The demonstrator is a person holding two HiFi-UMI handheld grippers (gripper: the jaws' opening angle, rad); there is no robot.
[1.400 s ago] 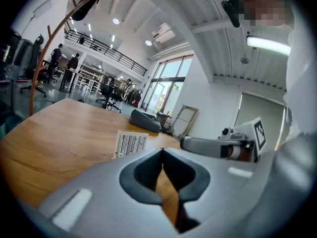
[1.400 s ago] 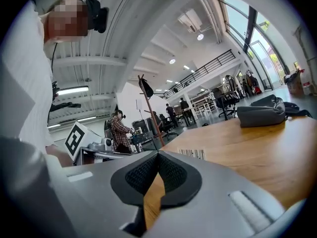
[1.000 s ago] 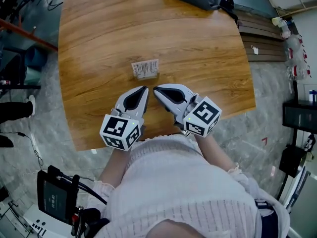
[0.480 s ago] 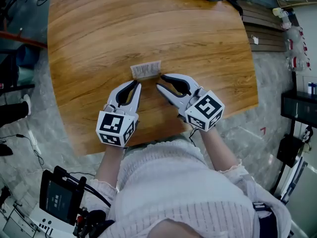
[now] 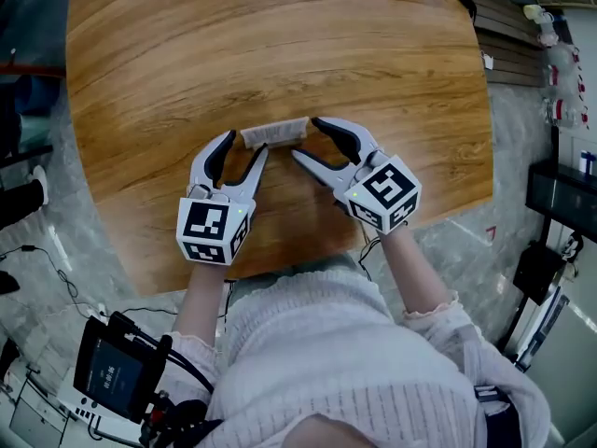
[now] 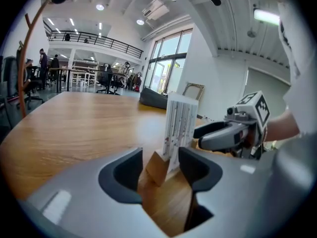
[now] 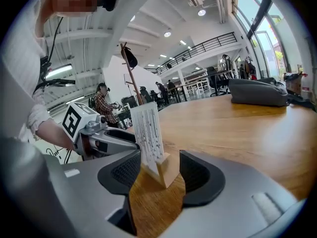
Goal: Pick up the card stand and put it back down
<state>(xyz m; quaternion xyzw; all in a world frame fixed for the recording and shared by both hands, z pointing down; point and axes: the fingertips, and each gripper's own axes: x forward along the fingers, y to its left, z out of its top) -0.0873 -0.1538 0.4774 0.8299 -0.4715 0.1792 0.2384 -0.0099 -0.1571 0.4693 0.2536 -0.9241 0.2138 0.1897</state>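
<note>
The card stand (image 5: 273, 133), a small wooden block holding an upright printed white card, sits on the round wooden table (image 5: 168, 54). My left gripper (image 5: 241, 152) is at its left end, jaws opening; in the left gripper view the stand (image 6: 171, 143) sits between the spread pads, untouched. My right gripper (image 5: 308, 138) is at the stand's right end, jaws also opening. In the right gripper view the stand (image 7: 154, 150) lies between the pads with a gap on each side. Each gripper view shows the other gripper beyond the card.
A dark bag (image 7: 257, 92) lies at the table's far side. The table's near edge (image 5: 280, 264) is just behind the grippers, by the person's body. A screen device (image 5: 112, 373) sits on the floor at lower left. A coat rack (image 7: 130, 73) and people stand far off.
Both grippers moved forward from the table's near edge to the two ends of the card stand. Both went from shut to spread wide around it.
</note>
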